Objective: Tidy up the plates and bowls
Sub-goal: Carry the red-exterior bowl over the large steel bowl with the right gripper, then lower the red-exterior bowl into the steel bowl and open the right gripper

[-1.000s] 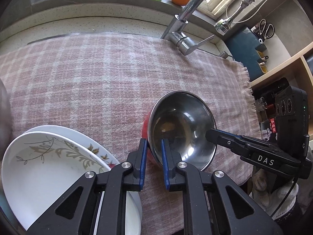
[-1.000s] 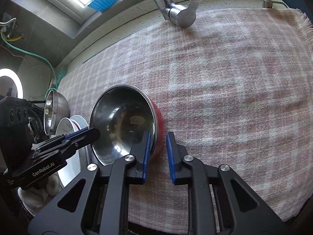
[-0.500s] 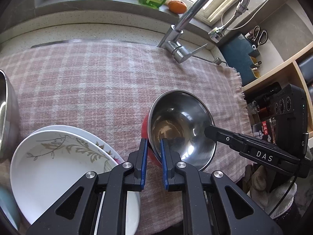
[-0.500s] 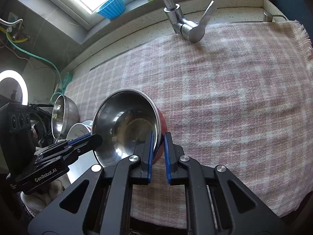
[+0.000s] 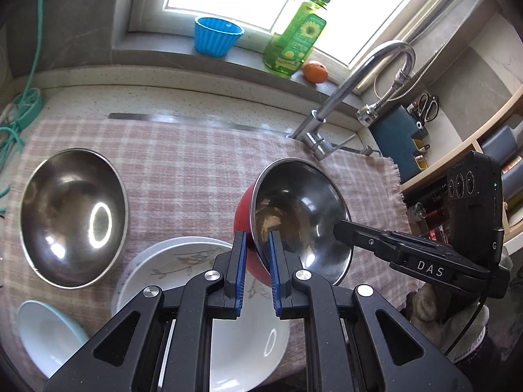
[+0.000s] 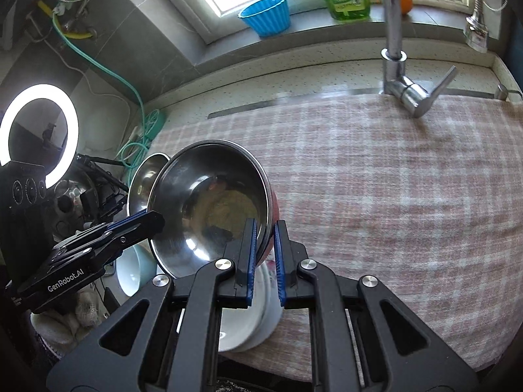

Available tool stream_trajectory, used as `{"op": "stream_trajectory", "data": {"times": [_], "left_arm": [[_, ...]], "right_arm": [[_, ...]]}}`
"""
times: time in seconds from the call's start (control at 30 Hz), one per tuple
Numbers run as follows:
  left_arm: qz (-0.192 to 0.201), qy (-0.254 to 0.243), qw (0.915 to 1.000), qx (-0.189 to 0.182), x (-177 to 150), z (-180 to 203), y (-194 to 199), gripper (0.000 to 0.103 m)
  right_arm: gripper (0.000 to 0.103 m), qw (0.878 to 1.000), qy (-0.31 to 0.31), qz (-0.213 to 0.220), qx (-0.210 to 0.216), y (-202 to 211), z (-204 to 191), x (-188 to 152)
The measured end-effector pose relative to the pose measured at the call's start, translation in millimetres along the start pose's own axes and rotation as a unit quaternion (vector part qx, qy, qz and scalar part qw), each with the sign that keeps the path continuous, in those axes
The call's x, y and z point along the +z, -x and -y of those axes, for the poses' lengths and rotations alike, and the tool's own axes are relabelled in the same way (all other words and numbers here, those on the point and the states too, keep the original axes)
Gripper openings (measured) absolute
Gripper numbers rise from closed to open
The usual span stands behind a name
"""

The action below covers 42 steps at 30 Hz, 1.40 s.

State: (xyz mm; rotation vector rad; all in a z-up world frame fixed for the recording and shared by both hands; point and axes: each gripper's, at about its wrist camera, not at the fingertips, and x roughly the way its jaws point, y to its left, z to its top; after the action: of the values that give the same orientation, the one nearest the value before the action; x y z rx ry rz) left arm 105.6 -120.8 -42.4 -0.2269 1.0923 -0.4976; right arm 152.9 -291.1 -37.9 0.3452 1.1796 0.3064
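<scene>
A steel bowl with a red outside (image 5: 294,209) (image 6: 212,202) hangs in the air above the checked cloth, tilted. My left gripper (image 5: 256,271) is shut on its near rim. My right gripper (image 6: 264,258) is shut on the opposite rim. Under the bowl lies a stack of white plates with a leaf pattern (image 5: 183,261) (image 6: 258,320). A larger steel bowl (image 5: 72,219) (image 6: 143,176) sits on the cloth to the left. A pale blue bowl (image 5: 45,330) (image 6: 134,271) lies at the near left.
A pink checked cloth (image 5: 196,170) (image 6: 392,179) covers the counter. A tap (image 5: 343,98) (image 6: 398,65) stands at the back. The sill holds a blue cup (image 5: 215,37), a green soap bottle (image 5: 299,37) and an orange (image 5: 314,72). Shelves (image 5: 457,150) stand at right.
Both grippers have lifted the red-sided steel bowl off the cloth and carried it left, above the plate stack. The larger steel bowl and the pale blue bowl have come into view.
</scene>
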Motion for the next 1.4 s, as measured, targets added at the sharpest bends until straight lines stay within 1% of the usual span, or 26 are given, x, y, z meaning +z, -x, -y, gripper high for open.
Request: {"op": "stream_trajectory", "data": {"times": [0.33,0.53,0.7,0.8,0.97,1.13,1.4], "left_arm": [[0.034,0.040,0.9981,0.031,7,-62,40,0.011],[0.044,0.065,0.9955,0.054,8,-99,52,0.011],[0.041,0.083,0.9931,0.073,7,-127,54,0.011],[0.035,0.088,0.9917,0.087,8,-141,50,0.011],[0.020,0.099,0.9899,0.100,7,-159,41,0.011],[0.001,0.090,0.9893,0.115,5,-165,29,0.011],[-0.014,0.087,0.9875,0.131,4,-174,20,0.011]], "right_arm": [[0.011,0.998,0.063,-0.016,0.016,-36,-79,23],[0.011,0.995,0.096,-0.029,0.015,-66,-117,35],[0.011,0.992,0.120,-0.047,0.007,-97,-142,40],[0.011,0.990,0.129,-0.060,0.001,-115,-152,40],[0.011,0.987,0.142,-0.078,-0.013,-138,-160,38],[0.011,0.984,0.148,-0.091,-0.025,-155,-161,37],[0.011,0.981,0.162,-0.099,-0.041,-172,-167,35]]}}
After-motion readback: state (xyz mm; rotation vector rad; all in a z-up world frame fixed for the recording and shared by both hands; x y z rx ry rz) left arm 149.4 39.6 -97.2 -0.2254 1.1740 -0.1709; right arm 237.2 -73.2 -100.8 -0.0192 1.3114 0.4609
